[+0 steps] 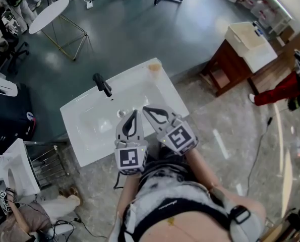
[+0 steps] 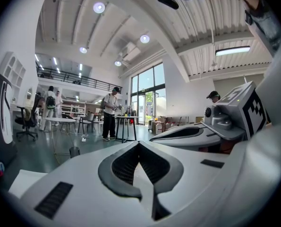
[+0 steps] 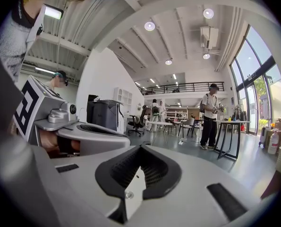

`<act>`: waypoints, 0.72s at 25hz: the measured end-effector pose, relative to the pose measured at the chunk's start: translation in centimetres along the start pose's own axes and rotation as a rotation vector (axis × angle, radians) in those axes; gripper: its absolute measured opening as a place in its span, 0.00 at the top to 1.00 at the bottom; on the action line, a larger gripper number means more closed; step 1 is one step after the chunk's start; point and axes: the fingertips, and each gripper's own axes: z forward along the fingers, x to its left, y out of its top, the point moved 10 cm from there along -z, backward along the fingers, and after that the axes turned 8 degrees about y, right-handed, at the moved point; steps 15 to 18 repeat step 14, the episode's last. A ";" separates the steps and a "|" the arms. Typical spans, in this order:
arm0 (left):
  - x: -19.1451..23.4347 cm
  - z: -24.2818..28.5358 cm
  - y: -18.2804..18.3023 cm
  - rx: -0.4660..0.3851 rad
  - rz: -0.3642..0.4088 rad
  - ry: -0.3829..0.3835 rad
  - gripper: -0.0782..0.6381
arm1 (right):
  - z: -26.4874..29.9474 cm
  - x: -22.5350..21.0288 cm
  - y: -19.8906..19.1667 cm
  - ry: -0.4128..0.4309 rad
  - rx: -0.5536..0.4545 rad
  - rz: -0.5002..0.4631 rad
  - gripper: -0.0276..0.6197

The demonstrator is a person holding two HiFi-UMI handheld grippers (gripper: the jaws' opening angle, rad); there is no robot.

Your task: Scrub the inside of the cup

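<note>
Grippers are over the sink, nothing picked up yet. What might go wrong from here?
1. The left gripper and right gripper are shut, empty, tips close together: they may collide.
2. The tan thing sits on the sink's far corner by the edge: a shut-jaw nudge might push it off.

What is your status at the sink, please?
Both shut, empty: left gripper, right gripper, over the sink. No cup made out; small tan thing on sink's far corner. Nothing blocking.
</note>
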 end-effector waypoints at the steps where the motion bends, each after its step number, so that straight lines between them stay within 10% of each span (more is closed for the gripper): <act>1: 0.0 0.0 0.0 0.001 0.000 0.000 0.89 | 0.0 0.0 0.0 0.001 0.000 -0.002 0.96; 18: -0.9 -0.2 0.1 0.013 0.023 0.000 0.89 | -1.0 0.0 -0.1 0.000 0.009 -0.004 0.96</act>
